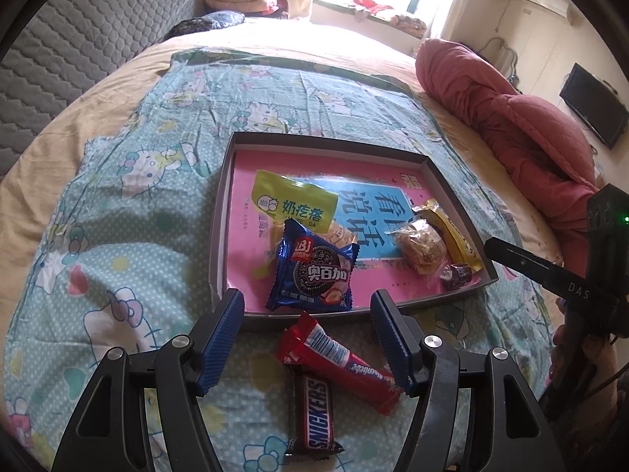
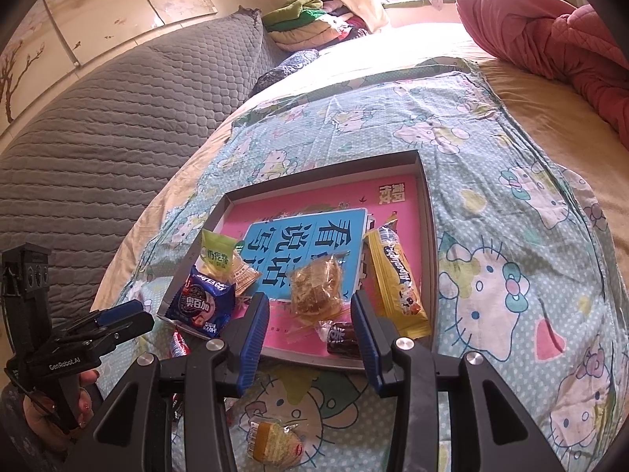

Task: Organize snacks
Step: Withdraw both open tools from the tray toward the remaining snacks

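A shallow grey box [image 1: 328, 144] with a pink floor lies on the bed. It holds a green-yellow packet [image 1: 295, 200], a blue biscuit packet [image 1: 314, 271], a clear-wrapped pastry [image 1: 420, 249], a yellow bar [image 1: 460, 238] and a dark candy [image 1: 458, 275]. In front of the box a red bar [image 1: 338, 362] lies across a Snickers bar [image 1: 314, 413]. My left gripper [image 1: 306, 298] hovers open over these two, holding nothing. My right gripper [image 2: 310, 299] stands open above the box's near edge [image 2: 314, 362], holding nothing. A small wrapped cake [image 2: 275, 442] lies on the bed below it.
The box rests on a blue cartoon-cat sheet [image 1: 157, 204]. A red quilt [image 1: 511, 118] is heaped at the right, and a grey quilted cover [image 2: 98, 149] lies at the left. Folded clothes [image 2: 306, 19] are stacked at the far end by the window. A person's hand [image 2: 78, 401] holds the left gripper [image 2: 143, 314].
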A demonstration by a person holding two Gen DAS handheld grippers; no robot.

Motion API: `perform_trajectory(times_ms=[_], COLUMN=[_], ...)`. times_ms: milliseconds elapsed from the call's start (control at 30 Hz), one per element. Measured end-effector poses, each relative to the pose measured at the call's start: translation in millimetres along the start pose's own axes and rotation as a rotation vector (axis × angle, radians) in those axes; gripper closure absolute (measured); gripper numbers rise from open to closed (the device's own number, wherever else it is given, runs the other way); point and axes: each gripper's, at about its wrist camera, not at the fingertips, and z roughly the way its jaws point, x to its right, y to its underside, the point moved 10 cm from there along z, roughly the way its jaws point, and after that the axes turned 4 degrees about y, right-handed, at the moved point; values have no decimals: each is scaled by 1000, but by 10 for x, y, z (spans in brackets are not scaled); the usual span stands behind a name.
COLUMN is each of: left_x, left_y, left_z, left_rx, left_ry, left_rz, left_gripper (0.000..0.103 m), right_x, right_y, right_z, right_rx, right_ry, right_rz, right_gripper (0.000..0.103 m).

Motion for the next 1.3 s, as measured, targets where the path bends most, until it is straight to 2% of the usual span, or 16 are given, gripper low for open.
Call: perform_trajectory(times_ms=[567, 767, 1300], left_x=[1, 9, 78], left_y=[227, 331, 498], left_z=[-52, -28, -10], left_rx=[-47, -75, -114], left_ry=[-16, -22, -49], left_rz=[4, 10, 54], left_gripper=[34, 34, 35], right_x=[-174, -284, -555], right_y=[143, 218, 419], right_z=[-91, -60, 51], right_rx=[-15, -40, -95], right_ry=[-38, -60, -86], right_rz=[-38, -68, -143], right_gripper=[59, 55, 54])
